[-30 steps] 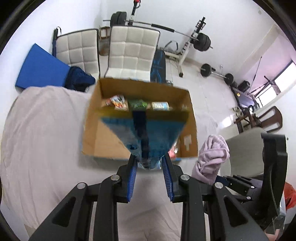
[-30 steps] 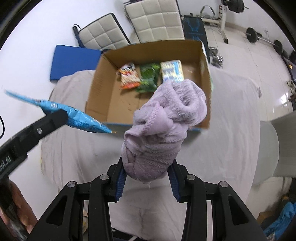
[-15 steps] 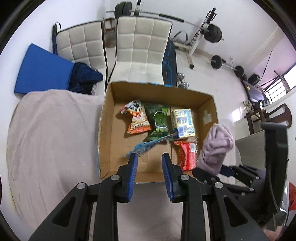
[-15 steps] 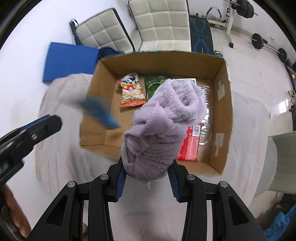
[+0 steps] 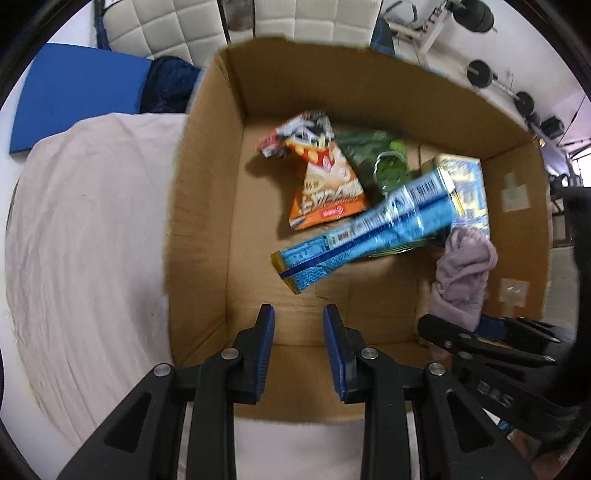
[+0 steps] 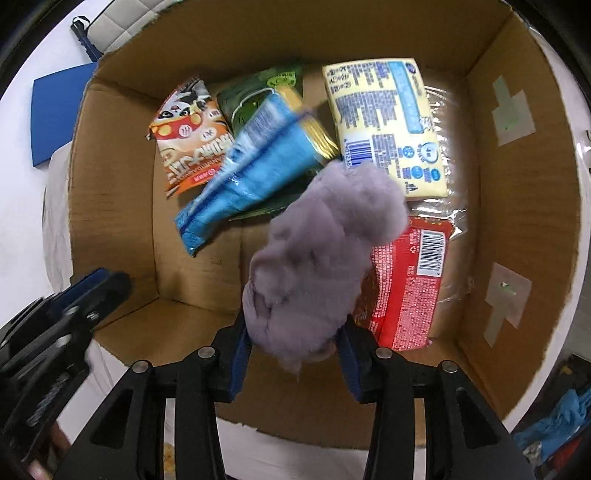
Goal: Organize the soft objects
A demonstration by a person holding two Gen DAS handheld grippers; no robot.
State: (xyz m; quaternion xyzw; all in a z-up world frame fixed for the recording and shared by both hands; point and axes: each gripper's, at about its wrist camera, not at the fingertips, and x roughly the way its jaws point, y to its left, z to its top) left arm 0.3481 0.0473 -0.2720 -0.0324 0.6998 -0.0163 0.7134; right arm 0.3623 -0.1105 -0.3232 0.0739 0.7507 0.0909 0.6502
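Note:
An open cardboard box [image 5: 207,229] stands on a cloth-covered table; it also shows in the right wrist view [image 6: 110,229]. A blue snack bag [image 5: 369,229] lies in it across other packets, seen too from the right wrist [image 6: 255,173]. My left gripper [image 5: 298,314] is open and empty over the box's near wall. My right gripper [image 6: 295,332] is shut on a lilac fluffy cloth [image 6: 321,258] and holds it above the box floor; the cloth shows at the right of the left wrist view [image 5: 461,273].
In the box lie an orange packet [image 6: 192,144], a green packet [image 6: 258,92], a yellow pack [image 6: 388,122] and a red packet [image 6: 406,288]. White chairs [image 5: 166,26] and a blue mat [image 5: 74,92] stand beyond the table's pale cloth [image 5: 85,236].
The left gripper let go of the blue bag, which dropped into the box. Both grippers moved forward and down over the box; the right still holds the lilac cloth.

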